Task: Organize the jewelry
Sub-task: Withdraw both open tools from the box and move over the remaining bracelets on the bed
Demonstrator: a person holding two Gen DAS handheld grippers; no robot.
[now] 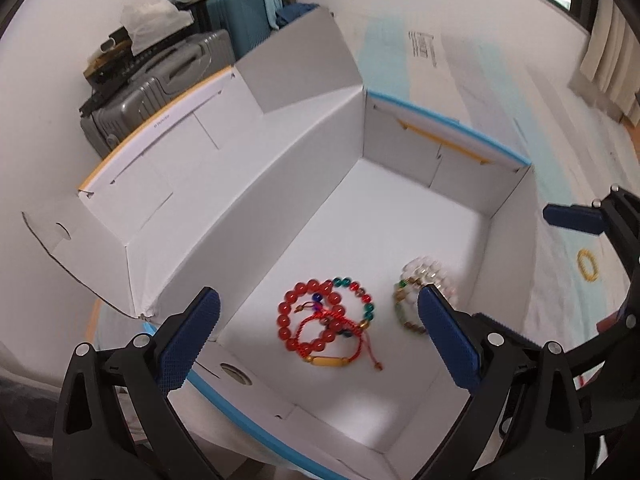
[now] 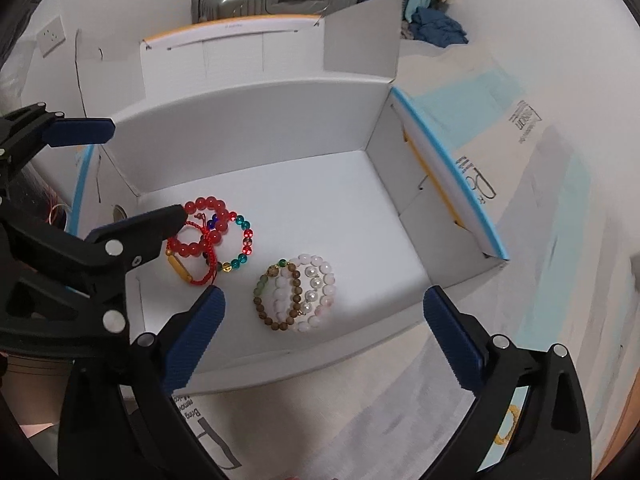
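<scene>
An open white cardboard box (image 1: 400, 208), trimmed in blue and yellow along its rims, fills the centre of both wrist views, its lid flaps (image 1: 296, 60) standing up at twelve o'clock. It rests on a pale printed sheet (image 2: 540, 184) that spreads out toward three o'clock. Beyond the box, at about eleven o'clock in the left wrist view, a grey suitcase (image 1: 156, 84) and a teal suitcase (image 1: 244, 20) stand against the wall.

The left tongs (image 1: 318, 338) hang above the box's near corner with the blue pads (image 1: 188, 344) spread wide and nothing between them; the right tongs (image 2: 324, 338) hang over the near wall, likewise spread wide and empty. In the right wrist view the left tongs reach in from nine o'clock.

On the box floor lie two clusters of jewelry, near each other but apart. The first, at the centre of the left wrist view, is a red bead bracelet (image 1: 304, 312) overlapped by a strand of teal, red and amber beads (image 1: 366, 304) and a red cord bracelet (image 1: 332, 336) bearing a gold bar. The second, at about three o'clock from it, is a pile of pink and white bead bracelets (image 2: 316, 292) with a brown bead bracelet (image 2: 280, 300) against them. A small yellow ring-shaped band (image 1: 587, 265) lies outside the box on the sheet, at three o'clock in the left wrist view.
</scene>
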